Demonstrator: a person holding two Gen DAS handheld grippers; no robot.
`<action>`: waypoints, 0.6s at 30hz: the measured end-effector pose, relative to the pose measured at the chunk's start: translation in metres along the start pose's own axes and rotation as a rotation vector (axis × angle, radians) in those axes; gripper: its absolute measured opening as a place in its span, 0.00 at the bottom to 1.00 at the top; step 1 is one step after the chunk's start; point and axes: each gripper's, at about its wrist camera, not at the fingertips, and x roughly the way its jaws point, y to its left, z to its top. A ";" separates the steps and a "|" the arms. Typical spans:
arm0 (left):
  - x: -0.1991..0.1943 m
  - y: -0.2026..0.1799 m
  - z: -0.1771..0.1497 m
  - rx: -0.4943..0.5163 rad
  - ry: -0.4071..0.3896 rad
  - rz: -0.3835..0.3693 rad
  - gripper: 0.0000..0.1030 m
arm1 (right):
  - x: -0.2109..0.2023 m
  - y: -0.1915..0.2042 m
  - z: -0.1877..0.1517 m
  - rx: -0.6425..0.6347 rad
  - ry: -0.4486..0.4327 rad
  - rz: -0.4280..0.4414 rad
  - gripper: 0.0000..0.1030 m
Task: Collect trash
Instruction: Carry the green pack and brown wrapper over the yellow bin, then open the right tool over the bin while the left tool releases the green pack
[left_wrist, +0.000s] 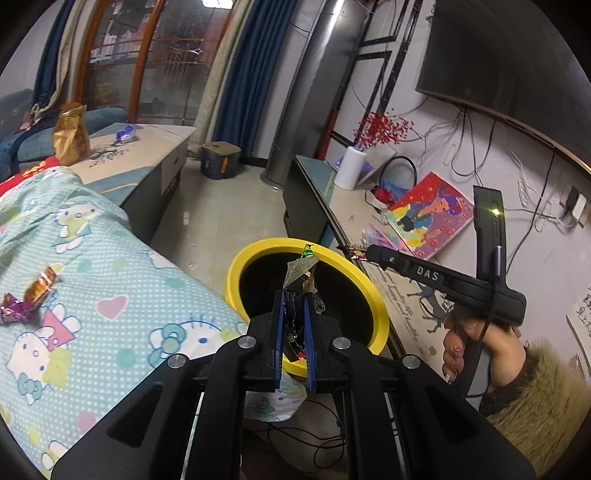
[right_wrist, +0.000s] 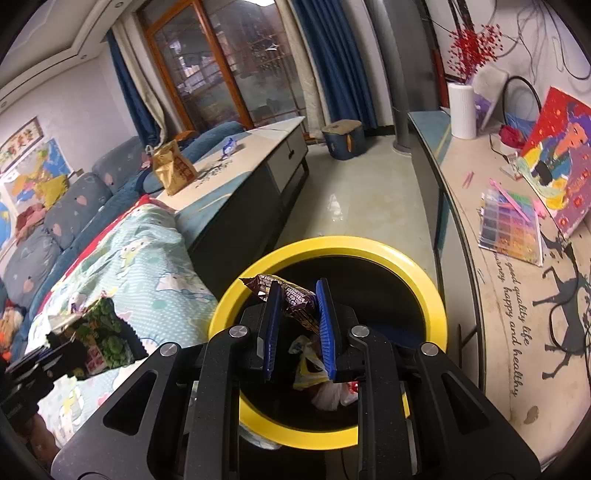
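Brown wrapper pinched between right gripper fingers above yellow bin; left gripper clamps green wrapper, seemingly crumpled.

A bed draped in a pale green cartoon-cat sheet fills the lower left of the left wrist view, with two twisted candy wrappers lying on it at the left edge. Behind it, upper left, a low cabinet carries a gold snack bag and a blue wrapper. A tiled floor runs through the centre, bearing a yellow-rimmed bin and a dark box. At right, a long counter holds a white roll, a colourful picture and a swatch sheet.
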 end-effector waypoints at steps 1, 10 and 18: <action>0.001 -0.001 0.000 0.003 0.003 -0.002 0.09 | 0.001 -0.003 0.000 0.007 0.003 -0.007 0.14; 0.023 -0.015 -0.006 0.054 0.041 -0.037 0.09 | 0.007 -0.024 -0.002 0.062 0.028 -0.031 0.14; 0.045 -0.021 -0.009 0.093 0.087 -0.049 0.09 | 0.009 -0.033 -0.004 0.093 0.037 -0.039 0.14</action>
